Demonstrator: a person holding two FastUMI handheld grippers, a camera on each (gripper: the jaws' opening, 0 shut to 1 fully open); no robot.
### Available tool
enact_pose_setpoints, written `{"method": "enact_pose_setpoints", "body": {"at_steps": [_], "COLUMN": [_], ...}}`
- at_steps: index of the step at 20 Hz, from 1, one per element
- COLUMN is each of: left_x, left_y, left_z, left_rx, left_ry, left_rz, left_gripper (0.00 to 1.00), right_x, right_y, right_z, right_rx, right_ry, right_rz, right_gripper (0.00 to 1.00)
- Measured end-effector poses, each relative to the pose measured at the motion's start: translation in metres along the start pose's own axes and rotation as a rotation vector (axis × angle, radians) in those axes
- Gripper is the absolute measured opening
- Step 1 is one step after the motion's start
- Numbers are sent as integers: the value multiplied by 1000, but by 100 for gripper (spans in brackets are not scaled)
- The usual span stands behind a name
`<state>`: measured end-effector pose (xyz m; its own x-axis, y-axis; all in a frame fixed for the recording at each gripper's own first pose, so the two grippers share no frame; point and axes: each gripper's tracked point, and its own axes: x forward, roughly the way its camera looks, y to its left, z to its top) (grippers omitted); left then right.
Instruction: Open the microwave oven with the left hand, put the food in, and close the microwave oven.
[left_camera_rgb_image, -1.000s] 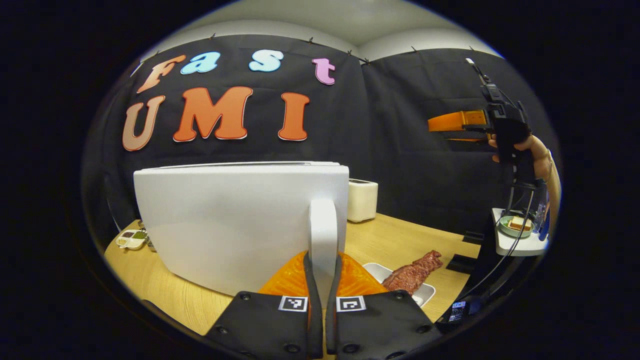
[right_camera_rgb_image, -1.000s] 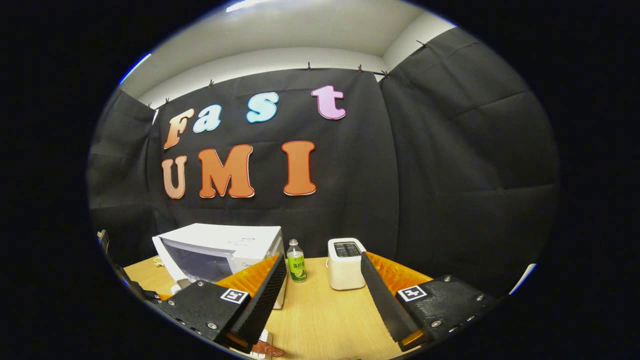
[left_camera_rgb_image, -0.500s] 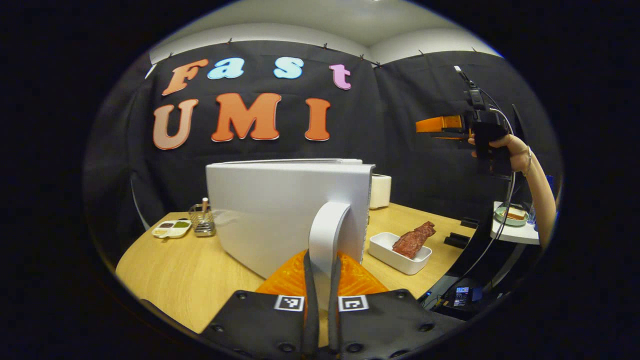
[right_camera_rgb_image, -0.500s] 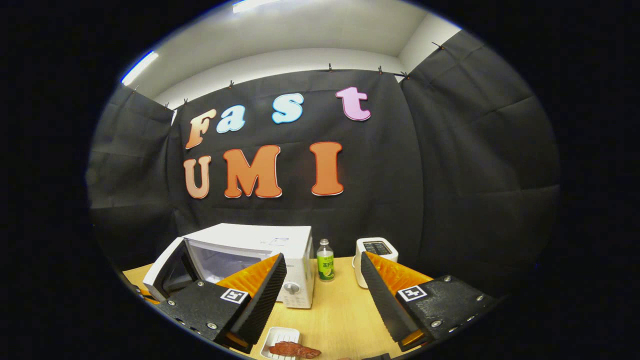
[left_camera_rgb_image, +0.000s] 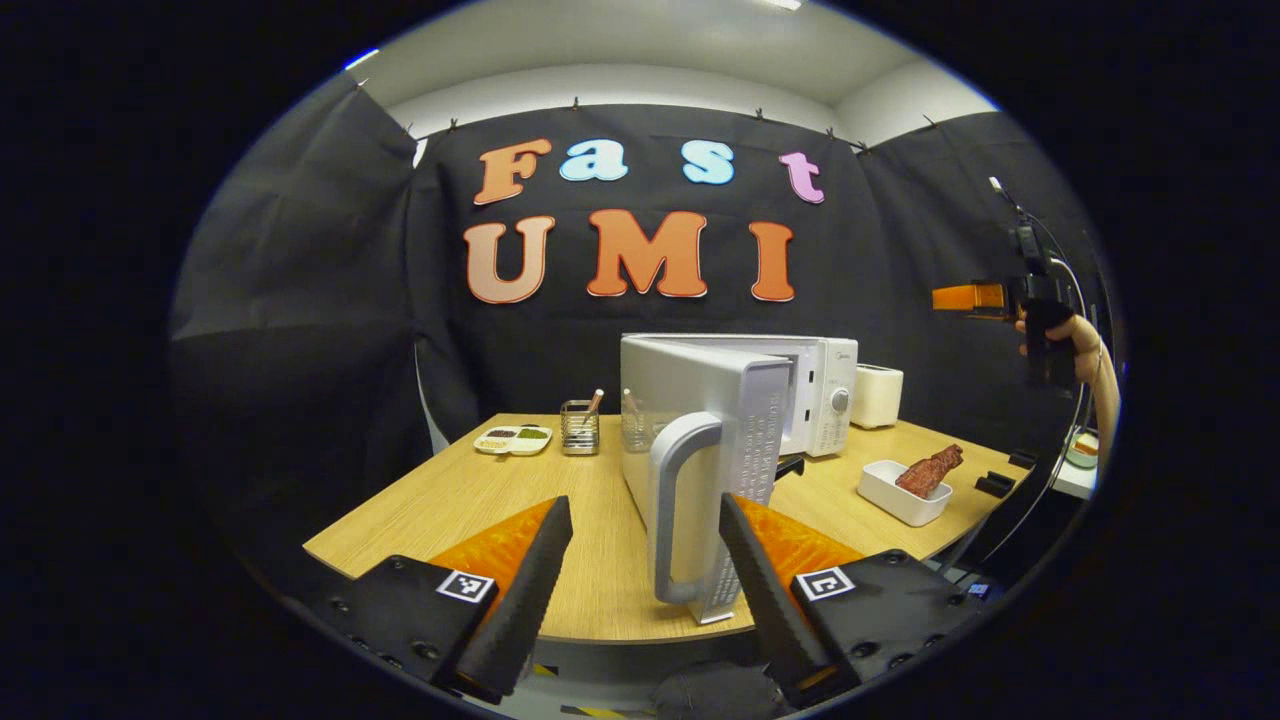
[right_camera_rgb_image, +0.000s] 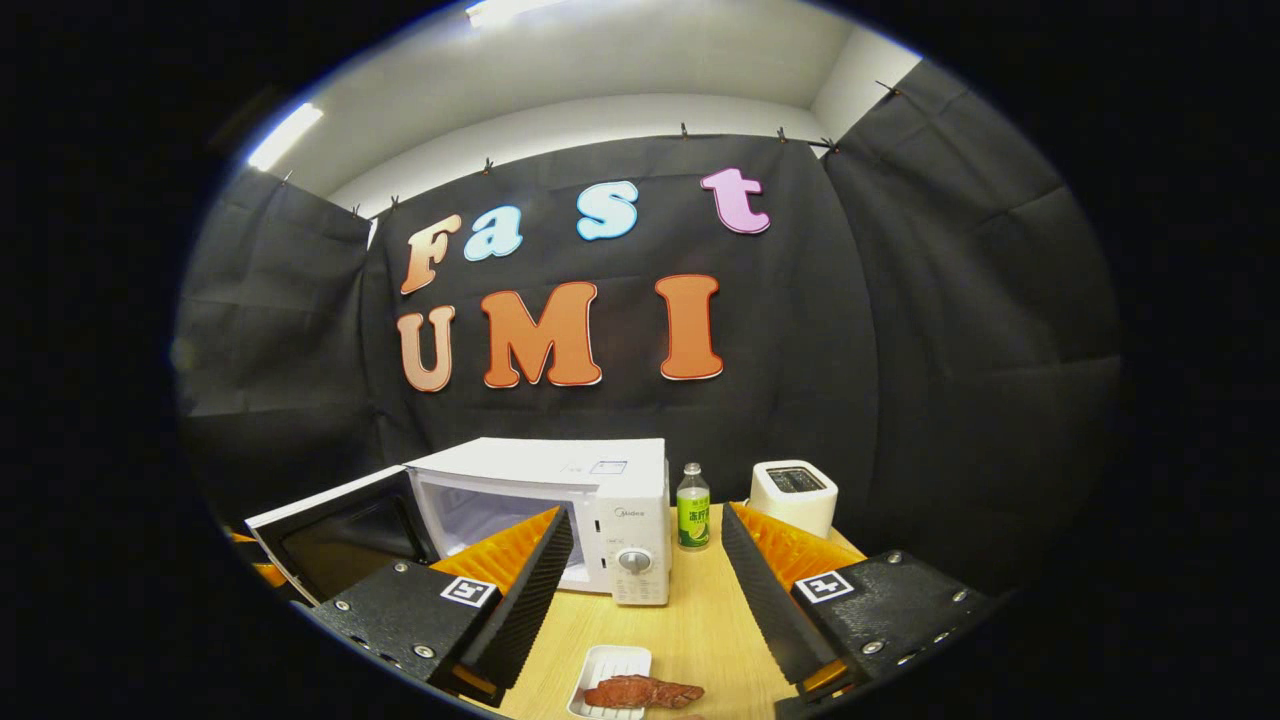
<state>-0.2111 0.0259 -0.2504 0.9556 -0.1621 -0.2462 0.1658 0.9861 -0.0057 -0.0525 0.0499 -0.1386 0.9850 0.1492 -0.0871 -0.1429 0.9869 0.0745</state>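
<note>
Left gripper (left_camera_rgb_image: 640, 565) spread wide, door handle (left_camera_rgb_image: 672, 505) between its fingers but touched by neither; microwave (right_camera_rgb_image: 560, 500) door (left_camera_rgb_image: 700, 430) swung open.

Right gripper (right_camera_rgb_image: 645, 590) also wide, nothing in it, held high above the wooden table (left_camera_rgb_image: 480, 500); in the left gripper view it shows far right in a person's hand (left_camera_rgb_image: 1075, 335). Door stands edge-on to the left gripper, hinged at the microwave's left; cavity (right_camera_rgb_image: 490, 515) open, dial (right_camera_rgb_image: 632, 561) on the right panel. Food: a strip of meat (right_camera_rgb_image: 640, 692) in a white rectangular dish (right_camera_rgb_image: 600, 670) on the table in front of the microwave, right of the door. Green-labelled bottle (right_camera_rgb_image: 692, 508) just beside the microwave, white toaster (right_camera_rgb_image: 794, 495) beyond it. Wire utensil holder (left_camera_rgb_image: 580, 428) and divided condiment tray (left_camera_rgb_image: 513, 439) at the far left of the table.
</note>
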Motion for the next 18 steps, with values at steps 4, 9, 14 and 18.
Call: {"method": "enact_pose_setpoints", "body": {"at_steps": [4,9,14,18], "left_x": [-12,0,18,31], "left_y": [29,76,114,112], "left_z": [4,13,41,52], "left_rx": [3,-23,9,7], "left_ry": [-21,-42,-111,-173], "left_rz": [61,151,235,232], "left_gripper": [92,97,96,95], "right_x": [-6,-12,-19,-25], "right_y": [5,-6,-29,-43], "right_z": [-10,-42,-95,-144], "right_rx": [27,24,123,229], "right_ry": [-8,6,56,107], "right_rz": [-13,-75,-178,-253], "right_gripper": [93,93,93,93]}}
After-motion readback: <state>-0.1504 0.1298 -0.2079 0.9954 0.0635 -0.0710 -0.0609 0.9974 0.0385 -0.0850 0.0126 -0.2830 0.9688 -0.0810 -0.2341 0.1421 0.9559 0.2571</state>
